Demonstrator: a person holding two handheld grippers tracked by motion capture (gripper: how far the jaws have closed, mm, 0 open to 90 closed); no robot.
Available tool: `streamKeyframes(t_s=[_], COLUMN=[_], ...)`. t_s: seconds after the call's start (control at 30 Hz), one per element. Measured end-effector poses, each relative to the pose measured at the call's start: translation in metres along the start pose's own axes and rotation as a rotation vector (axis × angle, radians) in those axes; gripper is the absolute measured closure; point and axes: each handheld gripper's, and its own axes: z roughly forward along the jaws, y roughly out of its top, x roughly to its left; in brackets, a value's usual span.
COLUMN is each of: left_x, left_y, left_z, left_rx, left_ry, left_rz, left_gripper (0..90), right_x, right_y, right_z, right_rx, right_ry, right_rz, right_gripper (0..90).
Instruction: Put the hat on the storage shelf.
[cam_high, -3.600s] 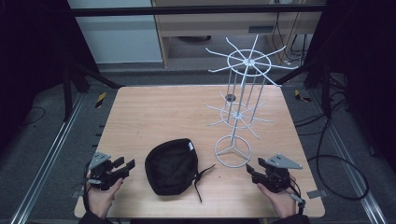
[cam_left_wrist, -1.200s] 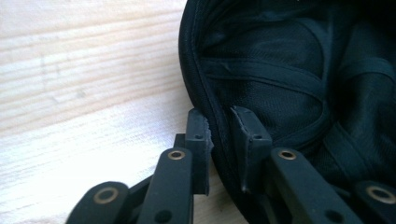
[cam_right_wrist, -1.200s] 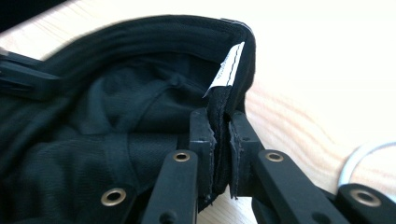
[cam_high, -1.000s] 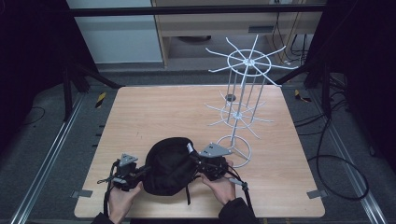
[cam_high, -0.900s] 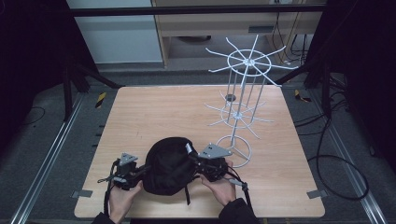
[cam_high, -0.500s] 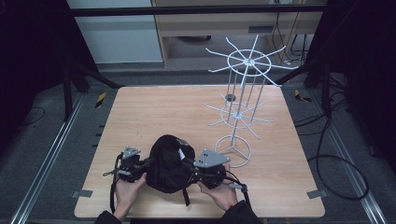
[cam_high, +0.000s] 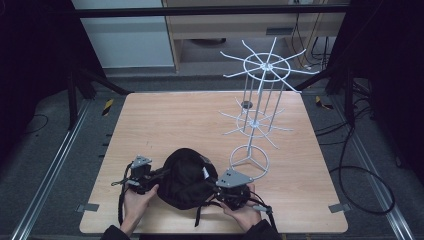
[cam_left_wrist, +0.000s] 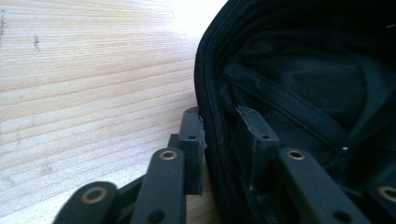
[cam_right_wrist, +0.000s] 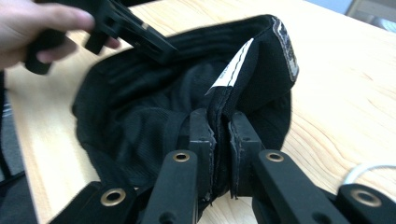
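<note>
Holding the black cap (cam_high: 186, 177) from both sides, you have the pick-up only half secured. The cap lies upside down on the wooden surface (cam_high: 165, 120), just in front of and to the left of the white wire rack (cam_high: 260, 107), which is the landmark here.

On the side of the cap away from the rack, your left tongs (cam_left_wrist: 219, 140) straddle the rim: one jaw sits outside the fabric, the other inside the crown. Those jaws have just been opening, and in the left gripper view a gap shows between the inner pad and the rim, so they are open around the edge, not clamping it.

On the side nearest the rack's ring base, your right tongs (cam_right_wrist: 219, 133) are closed tight on the cap's band, next to the white label (cam_right_wrist: 232, 70), with the fabric pinched flat between the pads.

So far, as I judge it: both tongs are at the cap and one grip is firm. Left to do: re-seat and close the left tongs on the rim, lift the cap off the surface, and presumably carry it over to the rack, whose arms carry nothing yet.
</note>
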Motion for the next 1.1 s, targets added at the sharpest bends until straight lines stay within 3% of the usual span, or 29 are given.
streamKeyframes(t_s=[0.3, 0.43, 0.47, 0.5, 0.53, 0.57, 0.67, 0.8, 1.1], left_x=[-0.009, -0.02, -0.029, -0.029, -0.039, -0.039, -0.057, -0.066, -0.09], left_y=[0.009, 0.015, 0.018, 0.018, 0.02, 0.02, 0.024, 0.027, 0.042], left_z=[-0.024, -0.038, -0.041, -0.041, -0.041, -0.041, -0.037, -0.033, -0.025], left_rx=[-0.061, -0.088, -0.099, -0.099, -0.099, -0.099, -0.088, -0.074, -0.08], left_ry=[0.009, -0.007, -0.027, -0.027, -0.042, -0.042, -0.075, -0.087, -0.143], left_rz=[0.034, 0.052, 0.068, 0.068, 0.08, 0.08, 0.1, 0.106, 0.086], left_gripper=[61.6, 59.4, 57.7, 56.7, 55.6, 54.6, 51.4, 48.9, 45.5], right_x=[-0.005, -0.005, -0.005, -0.005, -0.004, -0.004, -0.004, -0.003, -0.003], right_y=[-0.006, -0.006, -0.007, -0.007, -0.007, -0.007, -0.007, -0.008, -0.009], right_z=[0.0, 0.0, 0.0, -0.001, -0.001, -0.001, -0.001, 0.0, 0.001], right_rx=[0.005, 0.002, 0.0, 0.0, -0.002, -0.002, -0.005, -0.001, 0.002], right_ry=[-0.037, -0.047, -0.047, -0.046, -0.045, -0.045, -0.041, -0.039, -0.04], right_rz=[0.043, 0.051, 0.054, 0.054, 0.055, 0.055, 0.053, 0.052, 0.052], right_gripper=[82.5, 82.6, 82.5, 82.5, 82.5, 82.5, 82.3, 82.2, 82.0])
